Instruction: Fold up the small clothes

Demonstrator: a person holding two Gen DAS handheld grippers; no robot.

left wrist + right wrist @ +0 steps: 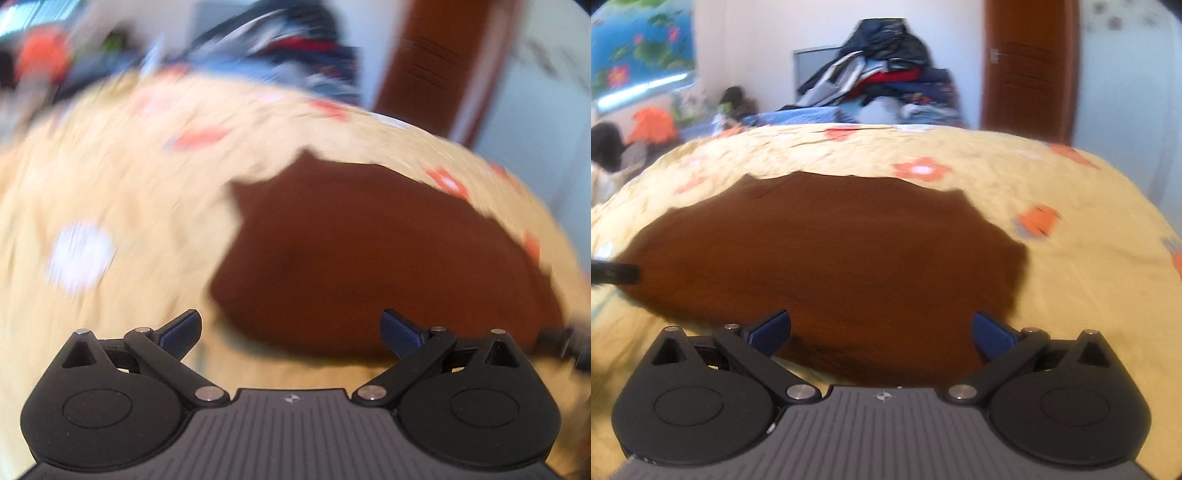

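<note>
A brown knit garment (827, 258) lies spread flat on a bed, its fabric soft and finely ribbed, its outline a broad rounded shape with a straight far edge and a small notched corner at each end of that edge. It rests on a pale yellow bedsheet (1052, 295) that is crinkled all over and printed with orange flowers with white centres.

In the right wrist view, the right tongs (881, 334) hang just above the near edge of the garment, spread wide, with nothing between them. Their fingers (772, 332) are dark blue with a ridged grip face, mounted on matte black linkages with silver pivot pins. At the left side of the garment a dark blurred bar pokes in; what it is cannot be told.

In the left wrist view, heavily smeared by motion, the left tongs (291, 334) are also spread wide and empty, near the garment's near left side, with the brown cloth (369, 266) ahead and to their right and the yellow sheet beneath them.

Beyond the garment, past the far edge of the bed, a tall heap of clothes (886, 74) in dark blue, grey, red and white is piled up. To the right of that heap stands a reddish-brown wooden door (1030, 66) with a panelled face. Far left of the garment, a picture of pink flowers and green leaves on blue (639, 48) hangs on a white wall, with an orange cloth (652, 123) bunched below it.
</note>
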